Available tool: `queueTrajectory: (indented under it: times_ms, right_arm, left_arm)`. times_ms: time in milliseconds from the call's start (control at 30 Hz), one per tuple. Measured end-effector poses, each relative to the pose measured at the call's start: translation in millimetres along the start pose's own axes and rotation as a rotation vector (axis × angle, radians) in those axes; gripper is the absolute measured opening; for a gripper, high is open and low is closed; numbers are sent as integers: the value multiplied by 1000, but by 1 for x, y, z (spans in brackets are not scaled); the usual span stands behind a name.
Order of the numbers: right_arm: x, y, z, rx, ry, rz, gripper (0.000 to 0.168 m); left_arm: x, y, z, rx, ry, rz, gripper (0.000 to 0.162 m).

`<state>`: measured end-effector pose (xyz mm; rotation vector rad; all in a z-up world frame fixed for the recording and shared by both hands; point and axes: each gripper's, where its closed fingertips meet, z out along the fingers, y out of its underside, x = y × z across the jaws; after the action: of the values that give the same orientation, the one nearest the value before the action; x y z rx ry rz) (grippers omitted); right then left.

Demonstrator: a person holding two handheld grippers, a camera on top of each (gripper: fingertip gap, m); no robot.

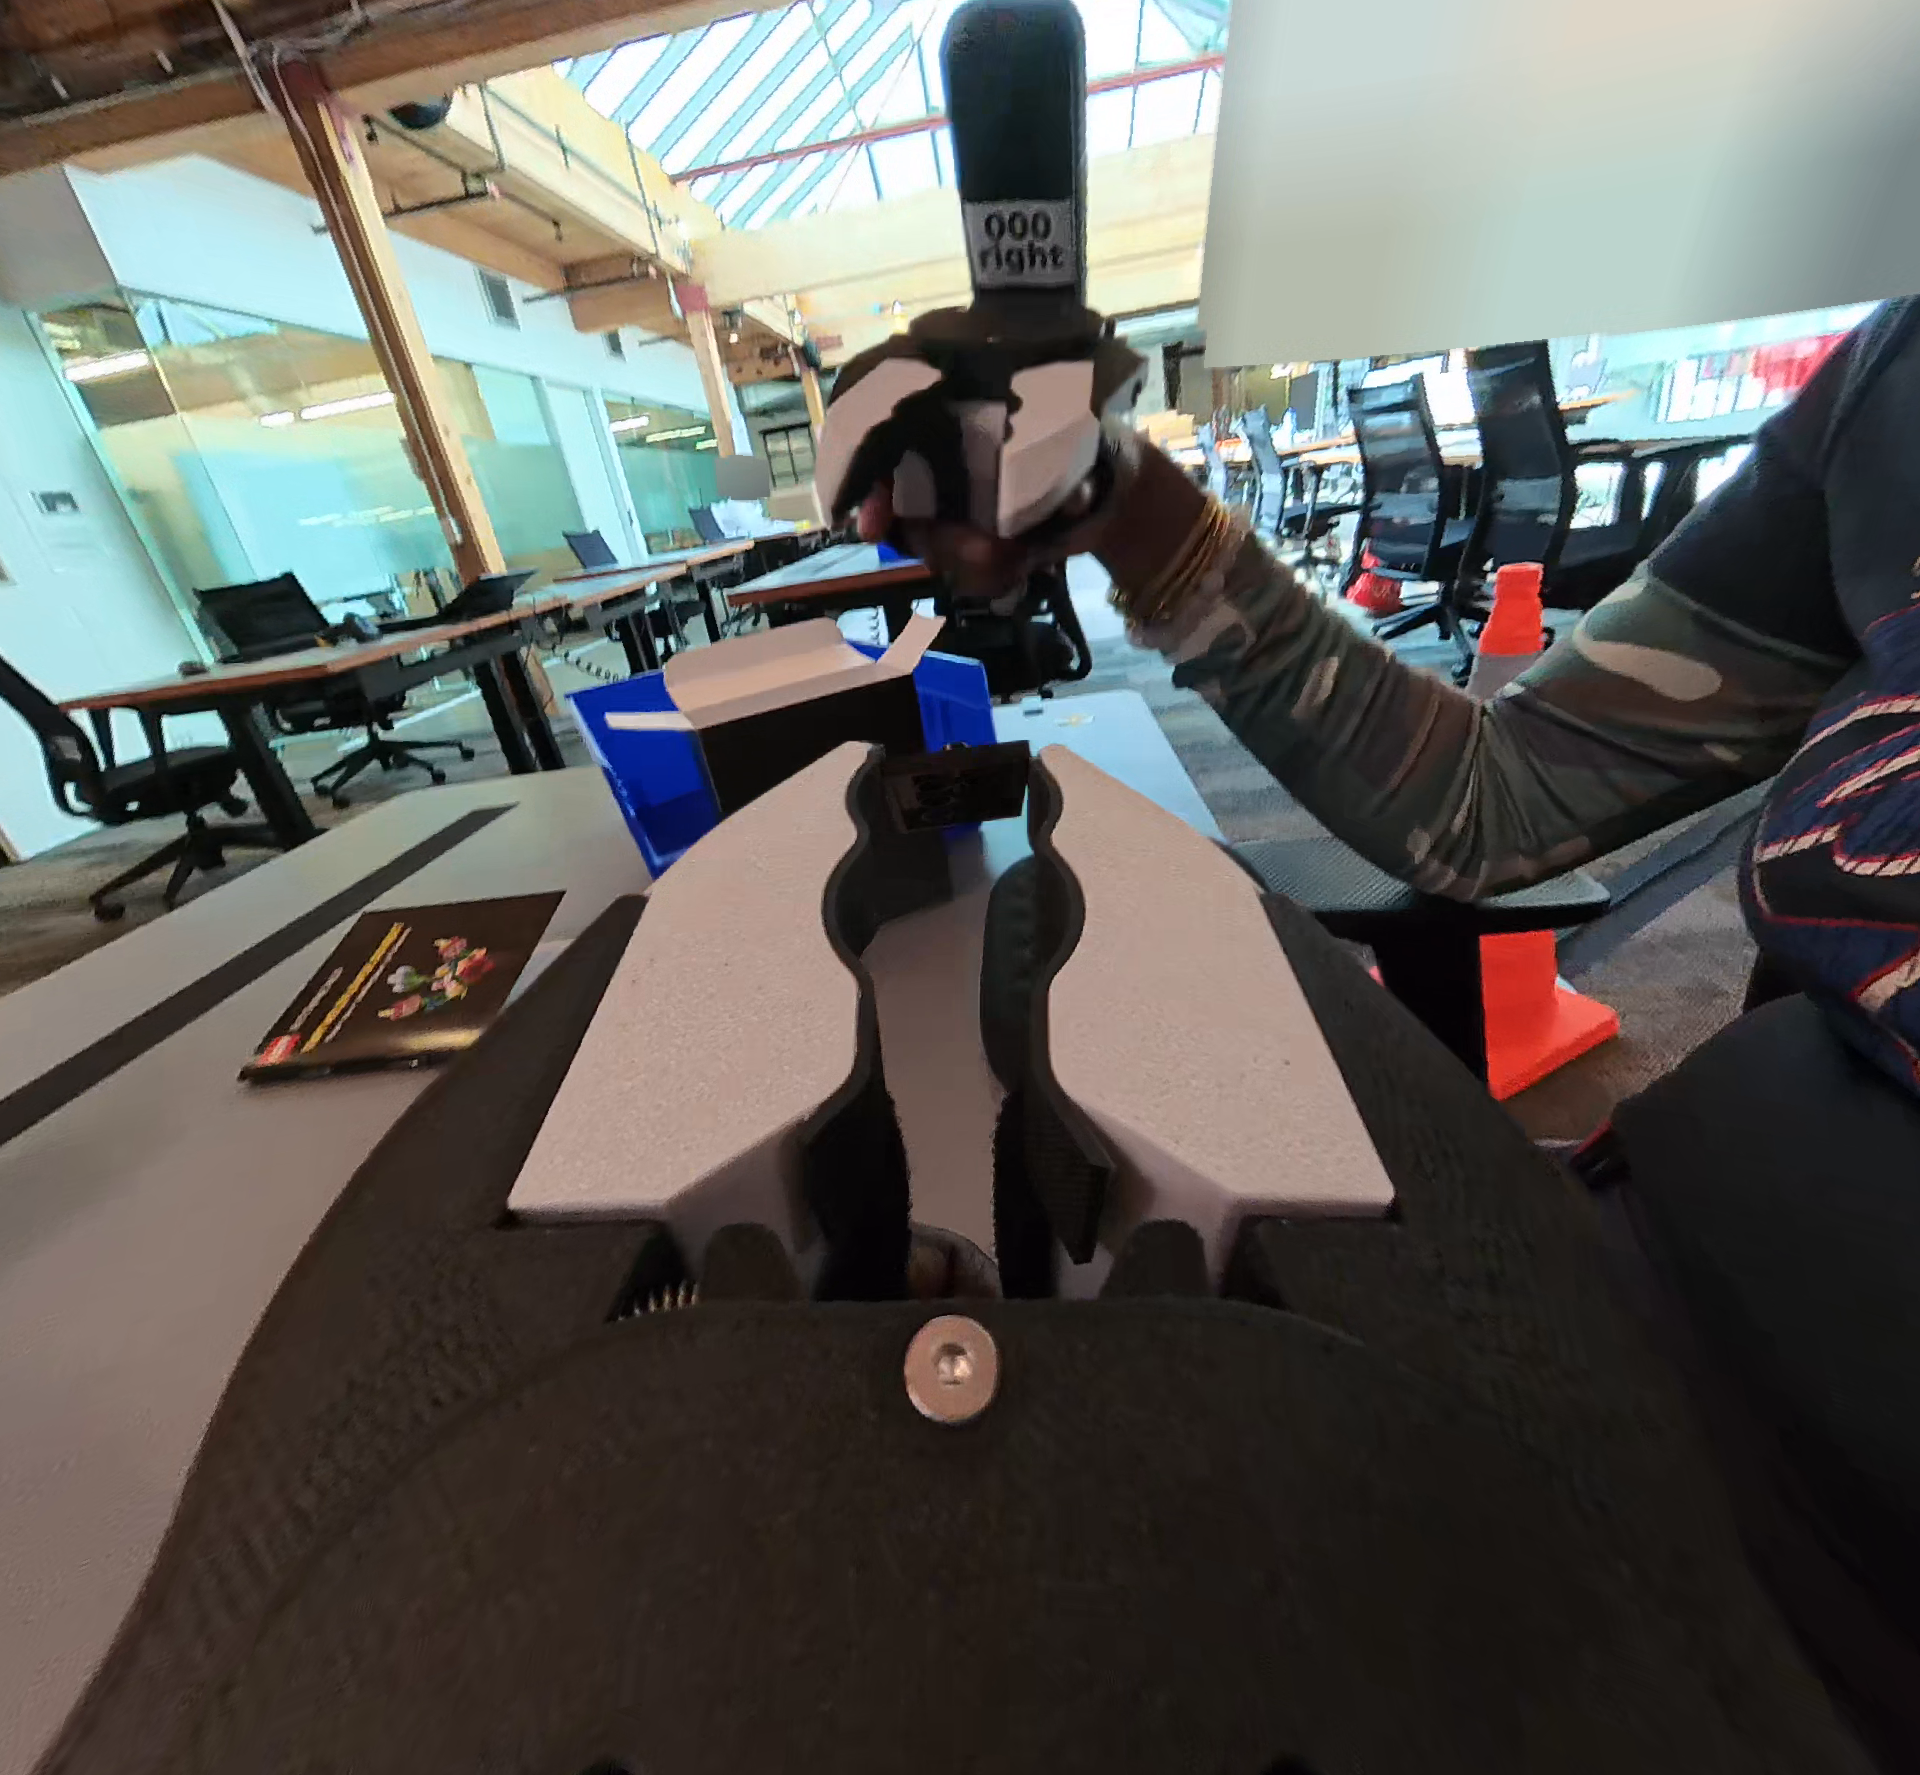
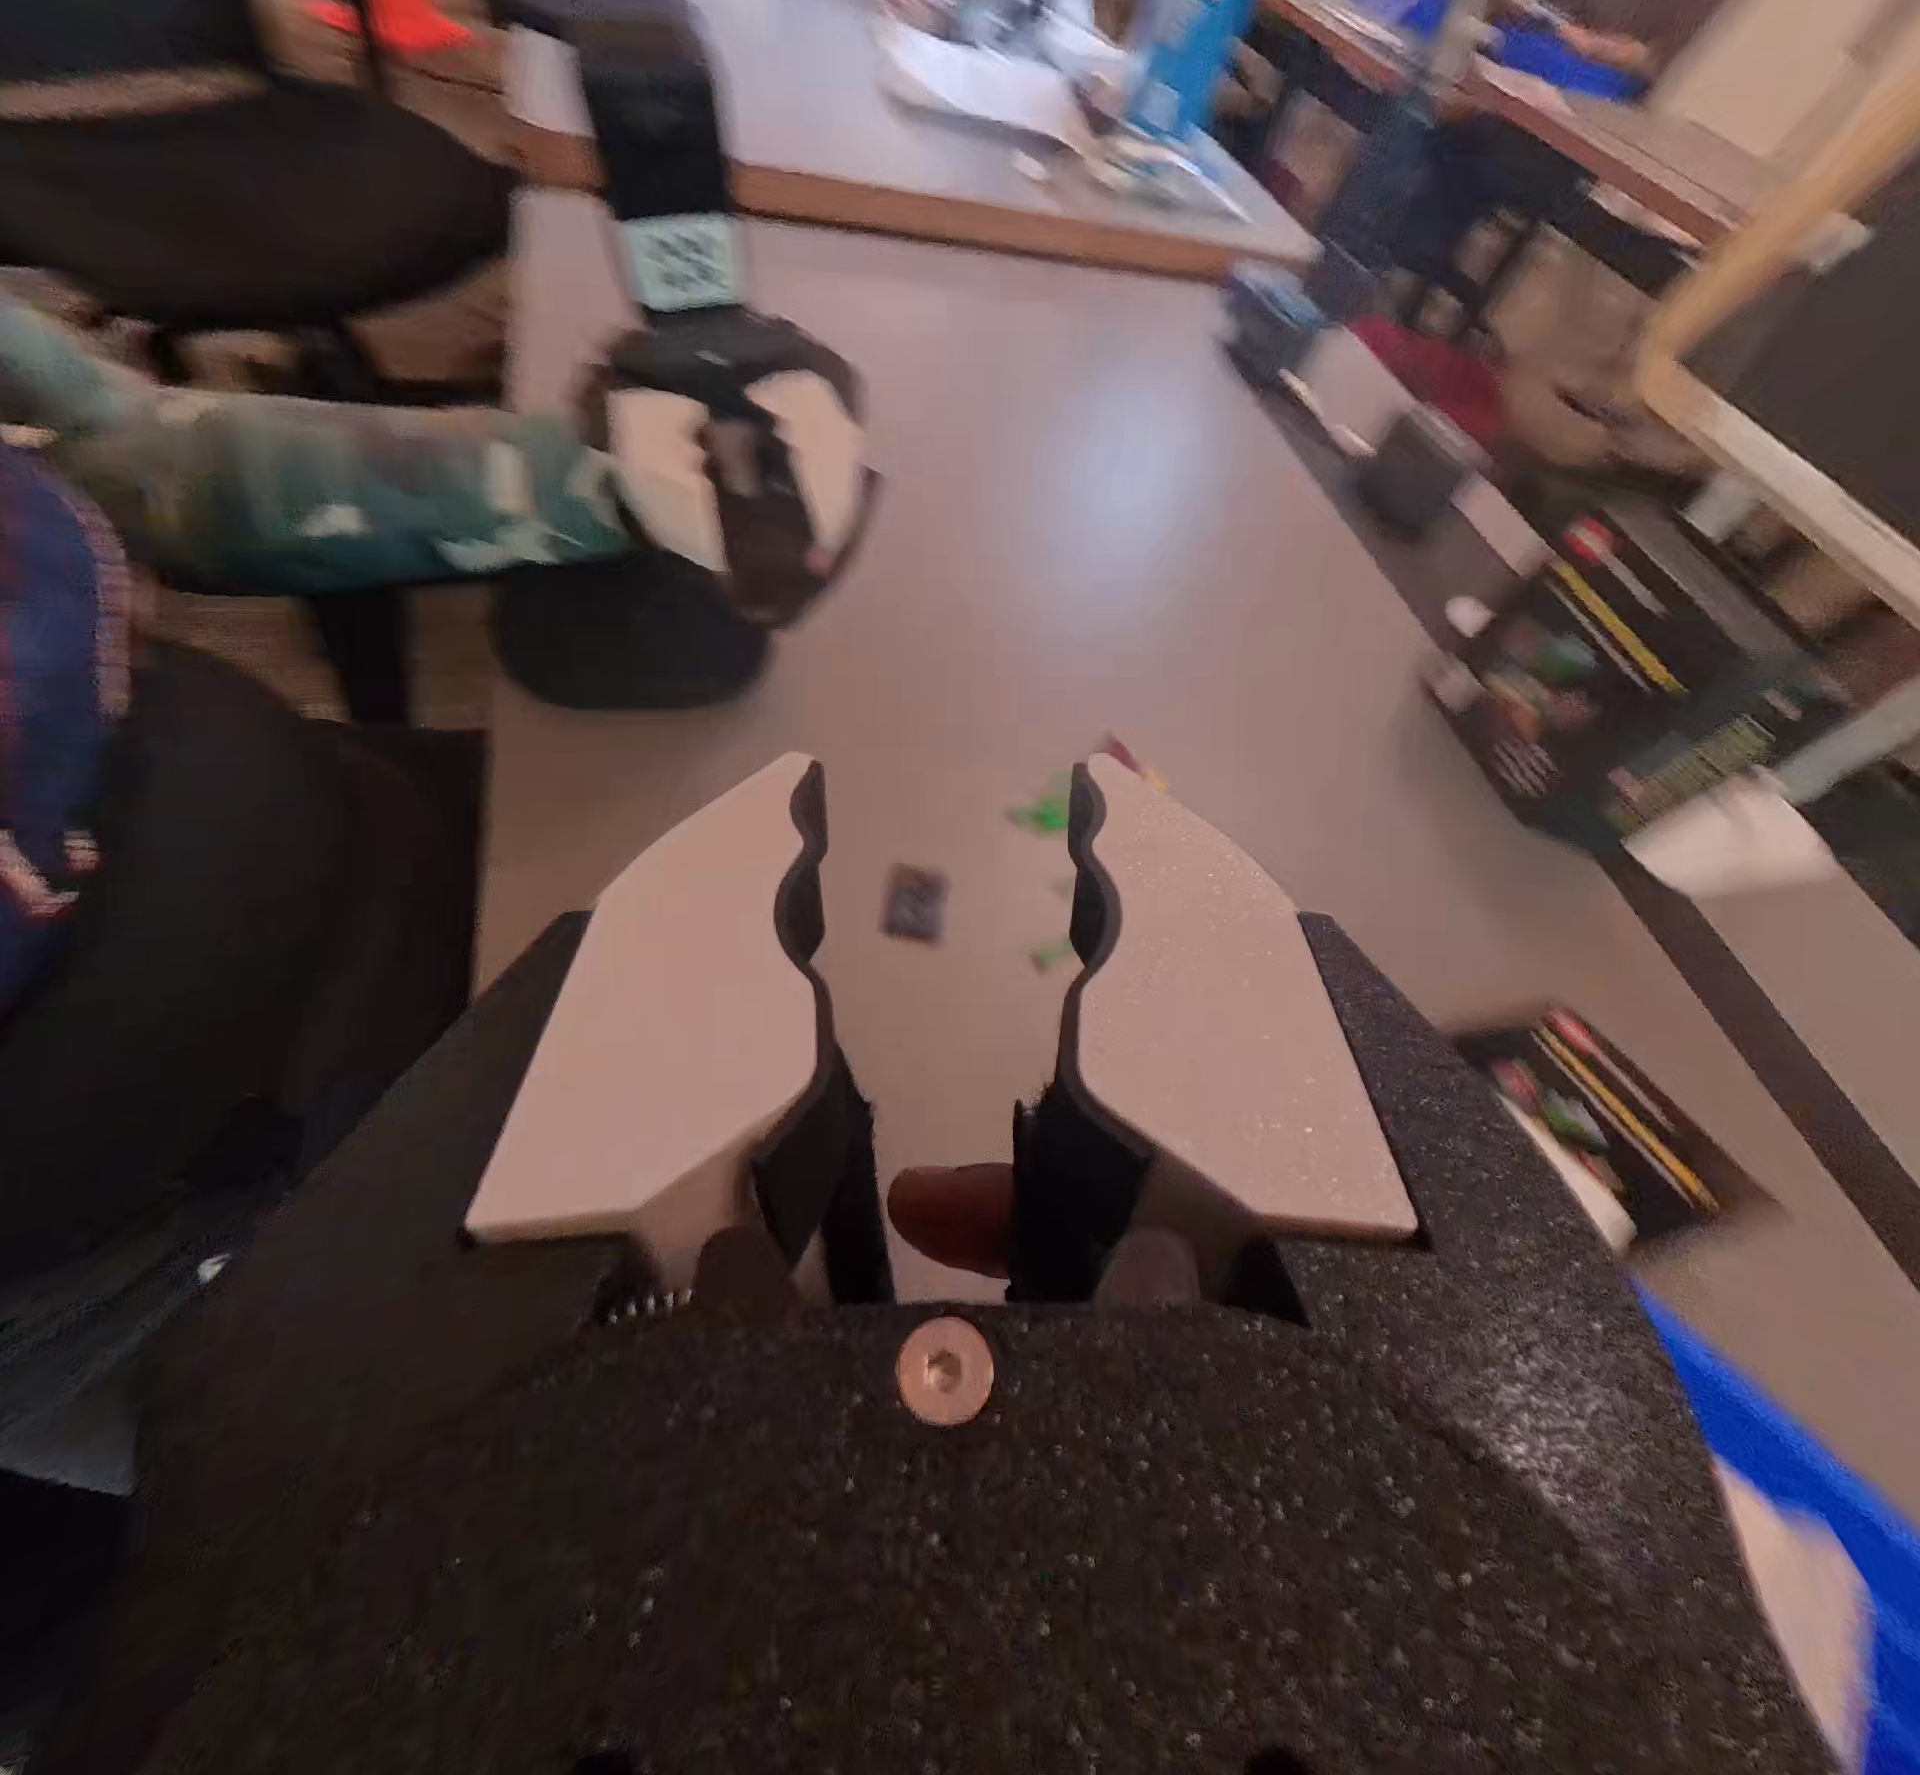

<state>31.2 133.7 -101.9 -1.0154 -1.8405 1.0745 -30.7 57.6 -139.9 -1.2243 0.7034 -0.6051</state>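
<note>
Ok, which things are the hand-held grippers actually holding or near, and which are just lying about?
Held or near:
- left hand-held gripper: shut on a small black piece
- right hand-held gripper: open, empty, above a dark tile and green bits on the table

Lying about:
- booklet
- open black box in the blue bin
- orange cone

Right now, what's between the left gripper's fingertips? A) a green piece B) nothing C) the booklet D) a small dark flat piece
D: in the left wrist view the left gripper has its fingers closed on a small dark flat piece, in front of the blue bin; the booklet lies flat on the table off to one side.
</note>
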Motion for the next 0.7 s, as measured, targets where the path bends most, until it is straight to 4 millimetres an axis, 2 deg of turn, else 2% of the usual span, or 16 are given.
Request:
queueTrajectory:
  times_ms: [67, 167, 233, 333, 467, 567, 633, 700]
  right_arm:
    - [-24, -13, 24, 48, -121, -27, 45]
    - [-48, -21, 59, 74, -238, -34, 45]
    - [-56, -23, 77, 99, -278, -31, 45]
    - [-55, -27, 97, 172, -268, -1, 48]
    - [-57, -29, 105, 243, -308, 38, 42]
    - [-58, -26, 109, 239, -313, 30, 37]
    - [-58, -27, 110, 254, -308, 20, 25]
    - [-57, -25, 109, 243, -308, 24, 25]
  left_arm:
    - [2, -8, -2, 49, 12, 7, 26]
    - [3, -19, -6, 118, 10, 21, 26]
    - [2, -25, -9, 161, 7, 17, 26]
    - [0, -27, -10, 174, -1, 13, 26]
    - [2, -26, -9, 169, 5, 15, 26]
    - [2, -26, -9, 170, 11, 8, 26]
    - [3, -25, -8, 167, 12, 5, 26]
    - [2, -23, -7, 155, 3, 6, 27]
